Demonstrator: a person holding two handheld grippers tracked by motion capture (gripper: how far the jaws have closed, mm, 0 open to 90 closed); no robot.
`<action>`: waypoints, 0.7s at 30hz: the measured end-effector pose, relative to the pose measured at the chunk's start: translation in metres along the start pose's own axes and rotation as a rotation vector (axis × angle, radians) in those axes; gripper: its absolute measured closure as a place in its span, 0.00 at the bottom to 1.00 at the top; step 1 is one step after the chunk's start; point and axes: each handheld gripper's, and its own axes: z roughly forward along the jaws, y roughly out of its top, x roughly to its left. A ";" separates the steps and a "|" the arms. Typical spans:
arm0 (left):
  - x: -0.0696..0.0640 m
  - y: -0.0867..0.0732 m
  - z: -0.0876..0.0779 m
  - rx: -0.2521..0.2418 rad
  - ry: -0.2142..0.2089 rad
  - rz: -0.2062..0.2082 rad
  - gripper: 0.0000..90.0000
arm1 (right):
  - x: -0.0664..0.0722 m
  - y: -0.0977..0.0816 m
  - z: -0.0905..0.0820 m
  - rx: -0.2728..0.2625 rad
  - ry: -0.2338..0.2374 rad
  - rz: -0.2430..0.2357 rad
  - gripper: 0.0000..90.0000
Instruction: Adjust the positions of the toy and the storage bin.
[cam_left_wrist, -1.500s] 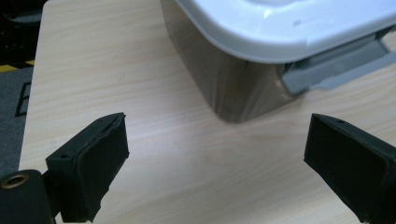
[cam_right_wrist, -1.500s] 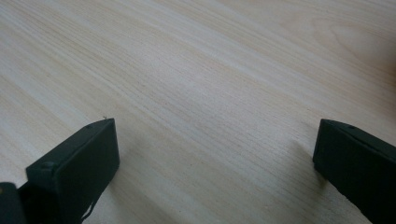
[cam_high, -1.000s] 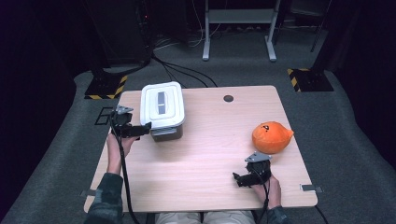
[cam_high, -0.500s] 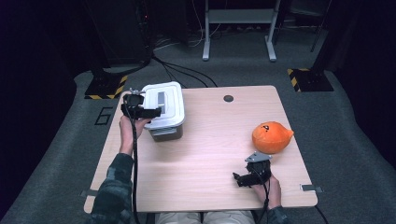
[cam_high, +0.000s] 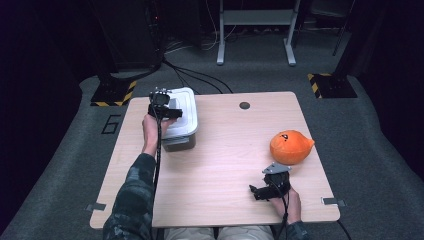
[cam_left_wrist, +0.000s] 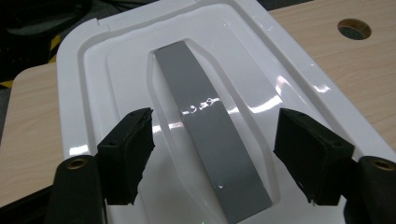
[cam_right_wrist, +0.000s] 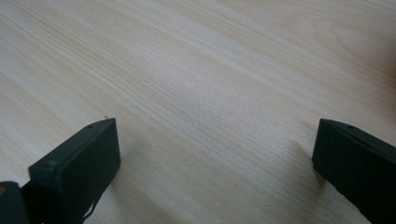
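High view is showing me my right gripper resting at the table's near edge, jaws spread wide over bare wood. Farther off, my left gripper is hovering over the white lidded container, jaws just closing, straddling its grey handle without touching.

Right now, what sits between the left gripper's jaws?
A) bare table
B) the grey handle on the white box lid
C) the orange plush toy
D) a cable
B: in the left gripper view the grey handle of the white box lid runs between the left gripper jaws, untouched.
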 end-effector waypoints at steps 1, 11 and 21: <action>0.000 0.000 0.001 0.002 0.000 -0.002 0.37 | 0.000 0.000 0.000 0.000 0.000 0.000 0.00; -0.001 -0.001 0.006 0.004 0.040 -0.006 0.54 | 0.001 0.000 0.000 0.000 0.001 0.005 0.01; -0.004 -0.003 0.006 -0.005 0.026 0.003 0.64 | 0.001 0.000 0.000 0.000 0.001 0.006 0.01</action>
